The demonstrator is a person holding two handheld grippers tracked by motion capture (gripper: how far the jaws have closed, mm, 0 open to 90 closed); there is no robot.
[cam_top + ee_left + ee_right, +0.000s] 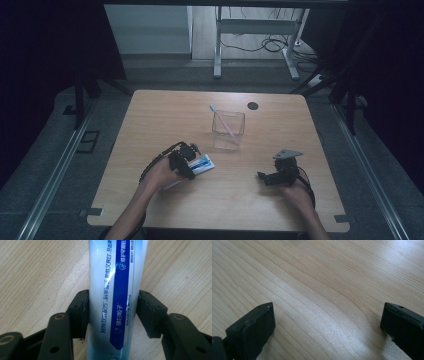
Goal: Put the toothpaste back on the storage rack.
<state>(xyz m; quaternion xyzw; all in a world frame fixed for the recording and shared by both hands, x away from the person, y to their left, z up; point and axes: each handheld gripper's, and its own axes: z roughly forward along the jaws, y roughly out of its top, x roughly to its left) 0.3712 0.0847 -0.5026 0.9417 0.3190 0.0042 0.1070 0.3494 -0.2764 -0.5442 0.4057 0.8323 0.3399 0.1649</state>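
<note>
A white and blue toothpaste tube [204, 163] lies flat on the wooden table [165, 120], left of the middle. My left gripper [193, 167] reaches over it from the near side. In the left gripper view the tube [112, 277] runs lengthwise between the jaws, and both black pads [81, 307] touch its sides, so the left gripper [112, 303] is shut on it. My right gripper [260, 176] rests low near the front right and points left. Its jaws stand wide apart in the right gripper view, with nothing between them [327, 315] but bare wood.
A clear plastic box [235, 131] stands at the table's middle with a pink toothbrush [224, 121] leaning in it. A black round disc [253, 105] lies behind it near the far edge. Desk legs and cables show on the floor beyond.
</note>
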